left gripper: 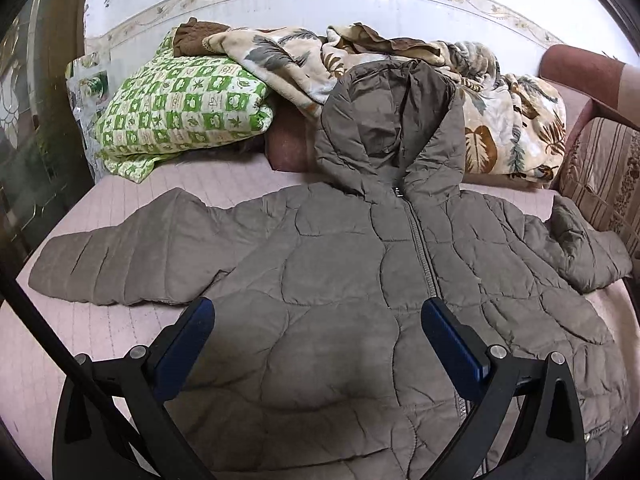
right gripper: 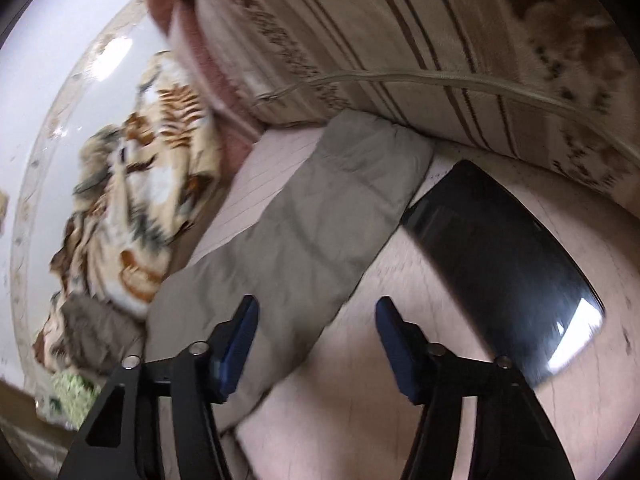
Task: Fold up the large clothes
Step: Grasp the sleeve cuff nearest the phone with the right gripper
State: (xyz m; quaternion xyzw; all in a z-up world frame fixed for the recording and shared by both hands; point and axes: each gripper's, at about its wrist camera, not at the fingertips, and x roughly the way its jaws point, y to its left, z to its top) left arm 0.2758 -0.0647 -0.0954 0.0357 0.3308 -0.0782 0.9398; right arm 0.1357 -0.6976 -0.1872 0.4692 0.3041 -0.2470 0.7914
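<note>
Soft, bulky, light jacket (left gripper: 360, 280) flat on bed (left gripper: 120, 320); sleeve (right gripper: 312, 216) best hold; left tongs (left gripper: 318, 322) and right tongs (right gripper: 316, 320) released, empty.

Bare pink mattress (left gripper: 48, 344) open left of jacket (left gripper: 360, 272). Far side blocked by green pillow (left gripper: 184, 108), leaf blanket (left gripper: 500, 120). Right sleeve (right gripper: 320, 216) hemmed between striped cushion (right gripper: 400, 40) and black phone (right gripper: 500, 248).
</note>
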